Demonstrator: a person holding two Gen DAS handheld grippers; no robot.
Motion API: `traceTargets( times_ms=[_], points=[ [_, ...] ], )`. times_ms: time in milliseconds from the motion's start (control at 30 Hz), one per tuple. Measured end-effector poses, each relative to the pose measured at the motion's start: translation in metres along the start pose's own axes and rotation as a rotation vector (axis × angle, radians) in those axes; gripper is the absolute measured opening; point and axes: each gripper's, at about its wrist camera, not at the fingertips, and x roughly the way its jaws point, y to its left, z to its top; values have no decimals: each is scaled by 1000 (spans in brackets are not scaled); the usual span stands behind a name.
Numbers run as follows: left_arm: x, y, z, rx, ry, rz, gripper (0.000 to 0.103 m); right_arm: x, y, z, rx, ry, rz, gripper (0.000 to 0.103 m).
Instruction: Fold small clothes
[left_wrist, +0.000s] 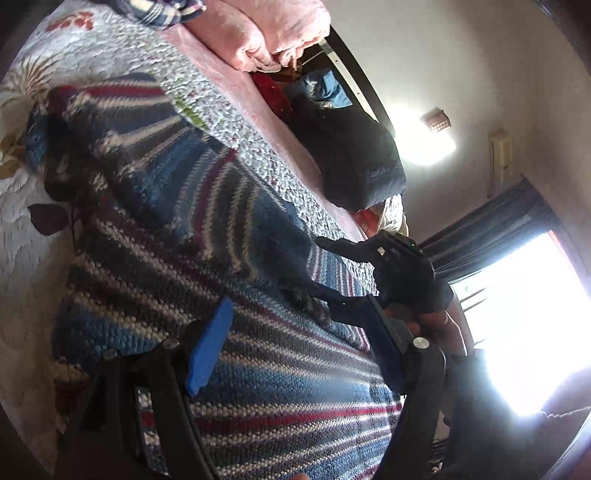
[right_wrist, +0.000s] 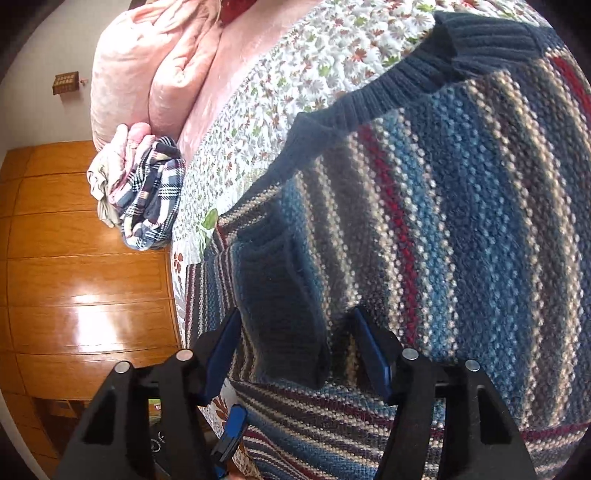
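Room: white walls, a bright window with dark blue curtains (left_wrist: 491, 229) and an orange wooden plank floor (right_wrist: 85, 288) beside the bed.
Surface: white quilted bedspread printed with small flowers (right_wrist: 288, 85), with a pink blanket strip along one edge.
Bedding: puffy pink folded duvet (right_wrist: 147, 70) at the far end of the bed.
Other clothes: crumpled navy and white plaid garment (right_wrist: 155, 199) with a pale pink piece bunched against it, at the bed's edge near the duvet; dark navy padded jacket (left_wrist: 351, 151) heaped at the pink edge.
Task item: knitted sweater with blue, grey, cream and red stripes and navy ribbed trim (right_wrist: 443, 206) lies spread on the bedspread; one sleeve is folded across the body, its navy ribbed cuff (right_wrist: 280, 302) on top.
Right gripper (right_wrist: 295, 354): black frame with blue pads, jaws spread wide on either side of the cuff, nothing clamped between them.
Left gripper (left_wrist: 299, 347): low over the sweater's striped body; jaws released and wide apart, one blue pad (left_wrist: 210, 347) plain against the knit.
Hand: in the left wrist view, part of a hand (left_wrist: 439, 325) grips the other gripper's handle beyond the sweater.
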Motion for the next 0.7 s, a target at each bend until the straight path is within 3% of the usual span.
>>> traceTargets(
  times_ms=[67, 267, 367, 400, 533, 633, 700],
  points=[
    [-2, 8, 4, -48, -12, -31, 68, 5, 6, 1, -14, 8, -13, 58],
    [1, 22, 2, -111, -18, -31, 66, 15, 17, 7, -21, 27, -47, 44],
    [0, 22, 0, -106, -18, -29, 66, 8, 29, 10, -59, 20, -72, 24],
    [0, 21, 0, -103, -17, -28, 66, 3, 33, 10, -75, 16, -69, 12],
    [1, 21, 0, -103, -16, -26, 66, -23, 54, 12, -129, -17, -57, 0],
    [2, 23, -2, -102, -15, -20, 66, -36, 64, 15, -146, 0, -38, 0],
    [1, 22, -2, -100, -14, -17, 66, -35, 61, 18, -136, 17, -62, 7]
  ],
)
